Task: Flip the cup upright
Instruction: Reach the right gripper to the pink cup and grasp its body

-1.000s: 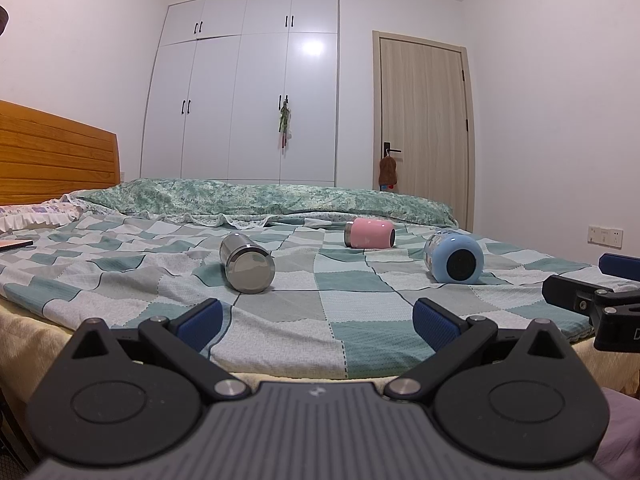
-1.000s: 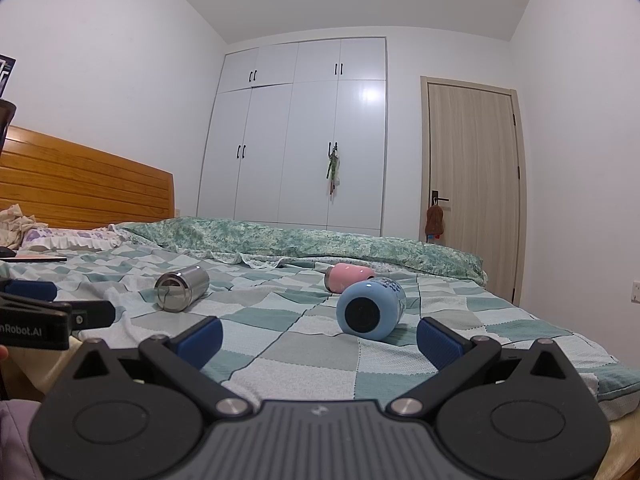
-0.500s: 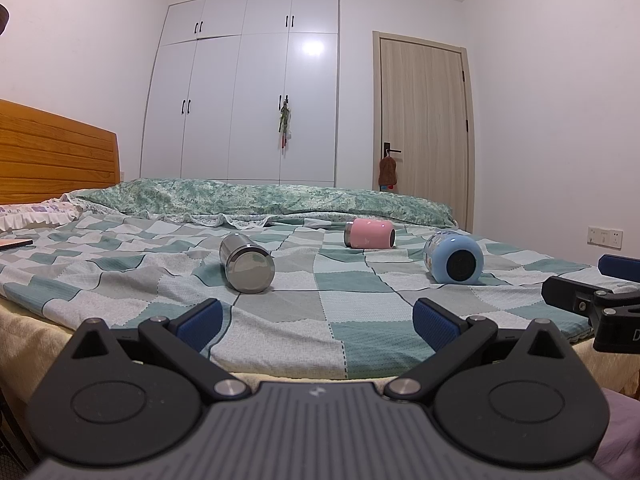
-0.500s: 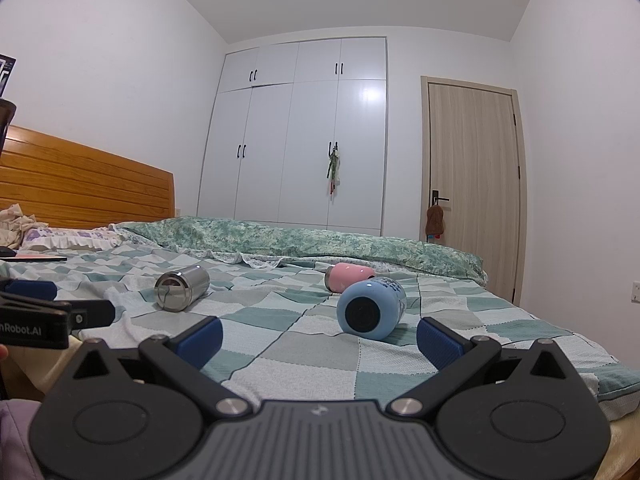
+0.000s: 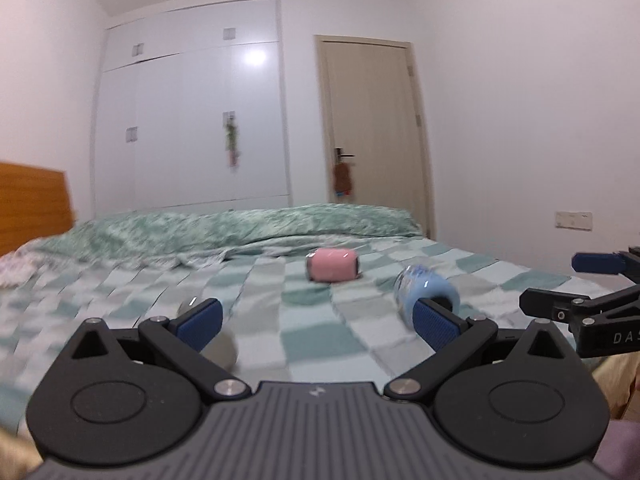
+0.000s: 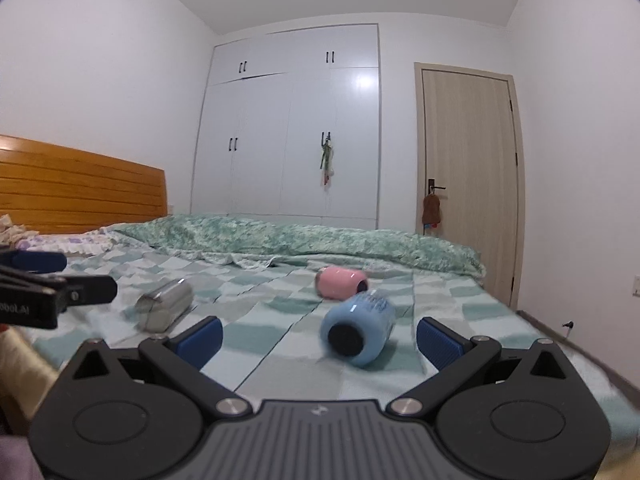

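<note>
Three cups lie on their sides on the checked bedspread [image 6: 280, 300]. The steel cup [image 6: 164, 309] lies at the left, the pink cup [image 6: 341, 282] in the middle far back, and the blue cup [image 6: 358, 334] nearest. My right gripper [image 6: 318, 338] is open and empty, with the blue cup just ahead between its fingers. My left gripper [image 5: 316, 320] is open and empty; the steel cup [image 5: 224, 348] is mostly hidden behind its left finger, and the blue cup [image 5: 424, 286] lies behind its right finger. The pink cup [image 5: 331, 265] lies ahead of it.
A rumpled green quilt [image 6: 304, 236] lies along the far side of the bed. A wooden headboard [image 6: 80, 188] stands at the left. White wardrobes [image 6: 288, 128] and a door [image 6: 468, 168] are behind. The right wall is close to the bed's edge.
Both grippers have moved forward over the bed toward the cups. The left one has also swung right, so the steel cup now sits behind its left finger. The cups have not moved.
</note>
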`<state>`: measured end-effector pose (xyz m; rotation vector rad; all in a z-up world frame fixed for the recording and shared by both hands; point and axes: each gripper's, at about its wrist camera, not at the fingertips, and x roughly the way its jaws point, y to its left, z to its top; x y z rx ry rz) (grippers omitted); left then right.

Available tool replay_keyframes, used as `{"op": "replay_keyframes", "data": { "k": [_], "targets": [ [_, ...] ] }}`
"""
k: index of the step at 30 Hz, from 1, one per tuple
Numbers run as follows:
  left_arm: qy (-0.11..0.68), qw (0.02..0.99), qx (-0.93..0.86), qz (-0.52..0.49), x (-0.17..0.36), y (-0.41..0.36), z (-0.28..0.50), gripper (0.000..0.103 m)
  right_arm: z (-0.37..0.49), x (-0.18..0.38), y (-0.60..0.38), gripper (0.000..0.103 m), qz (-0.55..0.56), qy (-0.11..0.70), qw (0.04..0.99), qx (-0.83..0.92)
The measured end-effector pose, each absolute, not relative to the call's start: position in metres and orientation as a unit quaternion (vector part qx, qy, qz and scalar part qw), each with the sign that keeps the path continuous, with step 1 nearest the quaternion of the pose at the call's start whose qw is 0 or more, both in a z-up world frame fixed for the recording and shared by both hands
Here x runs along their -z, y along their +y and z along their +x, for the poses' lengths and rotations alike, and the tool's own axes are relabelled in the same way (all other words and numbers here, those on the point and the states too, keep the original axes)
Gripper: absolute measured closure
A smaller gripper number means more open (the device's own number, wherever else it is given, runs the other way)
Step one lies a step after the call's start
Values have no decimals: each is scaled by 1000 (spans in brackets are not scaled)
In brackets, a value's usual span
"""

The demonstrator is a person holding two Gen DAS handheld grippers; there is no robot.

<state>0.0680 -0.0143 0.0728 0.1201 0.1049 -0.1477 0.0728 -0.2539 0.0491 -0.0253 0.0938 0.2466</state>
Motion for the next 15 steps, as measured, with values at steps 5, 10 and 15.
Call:
{"op": "replay_keyframes", "data": {
  "k": [5, 10, 15],
  "targets": [
    [69, 988, 109, 85, -107, -33, 133, 0, 124, -78, -268, 0, -16, 56, 992, -115],
    [90, 978, 140, 123, -132, -53, 213, 0, 190, -100, -284, 0, -15, 80, 991, -110],
    [124, 961, 173, 175, -142, -74, 290, 0, 267, -114, -294, 0, -8, 119, 987, -106]
  ]
}}
